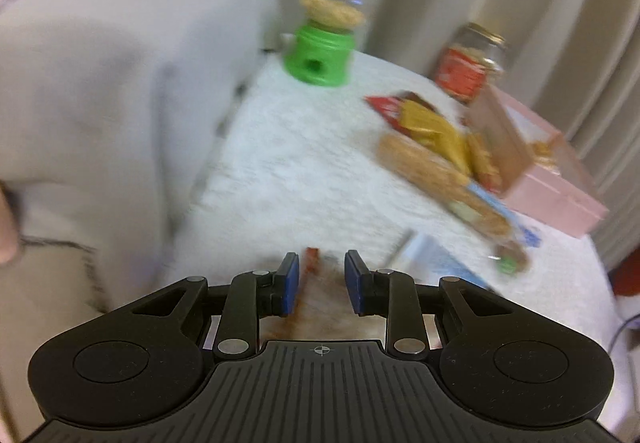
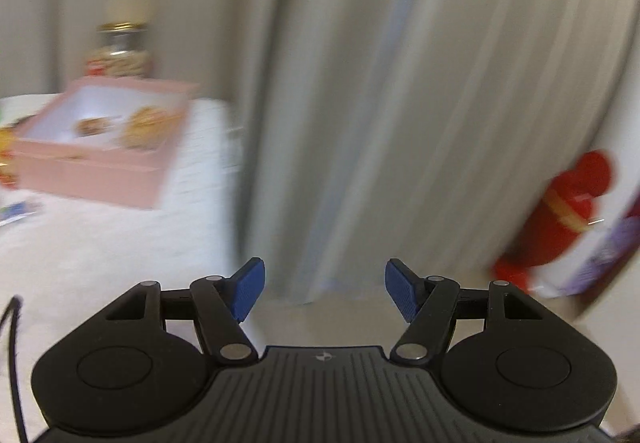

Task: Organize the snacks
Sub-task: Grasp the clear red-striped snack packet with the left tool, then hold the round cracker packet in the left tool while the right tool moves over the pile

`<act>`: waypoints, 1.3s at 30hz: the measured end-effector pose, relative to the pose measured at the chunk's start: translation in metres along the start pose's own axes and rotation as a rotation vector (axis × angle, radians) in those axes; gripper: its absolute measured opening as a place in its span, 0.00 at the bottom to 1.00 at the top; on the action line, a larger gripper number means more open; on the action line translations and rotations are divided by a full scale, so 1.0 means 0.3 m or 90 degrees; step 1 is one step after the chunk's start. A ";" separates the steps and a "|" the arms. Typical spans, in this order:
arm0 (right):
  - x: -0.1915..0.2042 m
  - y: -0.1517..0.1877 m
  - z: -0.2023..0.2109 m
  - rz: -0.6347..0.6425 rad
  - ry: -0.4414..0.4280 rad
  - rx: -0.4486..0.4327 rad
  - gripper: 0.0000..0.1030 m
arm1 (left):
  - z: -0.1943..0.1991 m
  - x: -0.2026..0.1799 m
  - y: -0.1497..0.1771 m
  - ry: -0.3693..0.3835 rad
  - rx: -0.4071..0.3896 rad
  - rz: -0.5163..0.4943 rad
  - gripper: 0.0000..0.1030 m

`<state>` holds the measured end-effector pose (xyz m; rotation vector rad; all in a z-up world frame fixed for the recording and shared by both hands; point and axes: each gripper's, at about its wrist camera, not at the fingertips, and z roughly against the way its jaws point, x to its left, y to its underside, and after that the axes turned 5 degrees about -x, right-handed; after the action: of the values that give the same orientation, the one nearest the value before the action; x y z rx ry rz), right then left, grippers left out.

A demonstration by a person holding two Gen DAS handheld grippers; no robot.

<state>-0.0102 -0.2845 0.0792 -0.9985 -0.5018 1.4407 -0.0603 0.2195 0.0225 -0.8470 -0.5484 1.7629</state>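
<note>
Several snack packets (image 1: pixel 436 139) lie piled on the white cloth table (image 1: pixel 304 163), next to an open pink box (image 1: pixel 532 163). The box also shows in the right wrist view (image 2: pixel 100 147), with two snacks inside. My left gripper (image 1: pixel 322 279) is open a little, low over a blurred red-brown wrapper (image 1: pixel 312 263) at the table's near edge; I cannot tell if it touches it. My right gripper (image 2: pixel 325 289) is open wide and empty, off the table's right edge, facing the curtain.
A green candy dispenser (image 1: pixel 324 35) and a glass jar with a red label (image 1: pixel 472 63) stand at the table's back. A grey sofa arm (image 1: pixel 112 83) is on the left. A red object (image 2: pixel 560 219) stands at the right by the curtain (image 2: pixel 380 103).
</note>
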 end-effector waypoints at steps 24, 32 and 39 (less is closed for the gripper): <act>-0.361 0.171 -0.072 0.191 0.457 0.059 0.76 | 0.031 -0.179 0.107 0.105 0.085 -0.105 0.30; -0.287 0.085 0.140 -0.195 -0.225 -0.015 0.78 | 0.015 -0.299 0.128 0.112 0.049 -0.189 0.30; 0.340 -0.011 0.014 -0.135 -0.536 0.115 0.80 | 0.097 -0.255 0.118 0.106 0.047 -0.170 0.30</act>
<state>0.0012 -0.1856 0.0560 -0.1429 -1.0245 1.6381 -0.0895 0.1365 0.0376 -0.8197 -0.4610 1.4467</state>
